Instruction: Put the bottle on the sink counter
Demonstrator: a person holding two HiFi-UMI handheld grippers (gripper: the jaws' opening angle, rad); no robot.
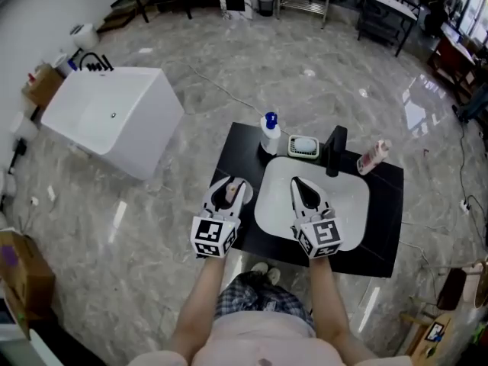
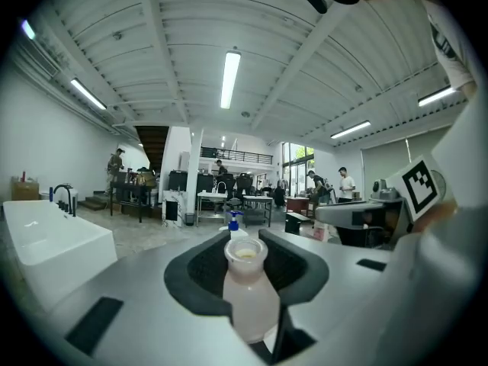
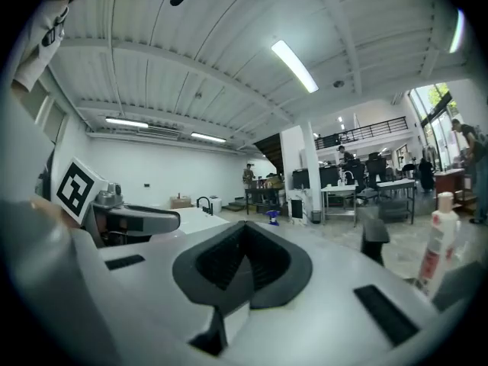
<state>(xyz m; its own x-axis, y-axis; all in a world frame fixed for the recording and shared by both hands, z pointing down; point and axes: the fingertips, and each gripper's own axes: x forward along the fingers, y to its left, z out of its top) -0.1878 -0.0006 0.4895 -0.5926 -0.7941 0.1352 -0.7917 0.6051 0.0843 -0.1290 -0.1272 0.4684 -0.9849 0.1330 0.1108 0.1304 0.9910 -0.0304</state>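
Note:
A small pale bottle (image 2: 248,288) with an open mouth stands upright between the jaws of my left gripper (image 2: 245,269), which is shut on its body. In the head view that left gripper (image 1: 231,187) hovers over the left edge of the black sink counter (image 1: 381,227), with the bottle (image 1: 231,192) just showing between its fingers. My right gripper (image 1: 300,185) hangs over the white basin (image 1: 347,197). In the right gripper view the right gripper (image 3: 242,239) has its dark pads together and nothing between them.
At the back of the counter stand a blue-pump soap dispenser (image 1: 270,132), a soap dish (image 1: 303,146) and a black faucet (image 1: 335,149). A pink-and-white bottle (image 1: 373,157) lies at the back right. A white bathtub (image 1: 110,117) stands on the floor to the left.

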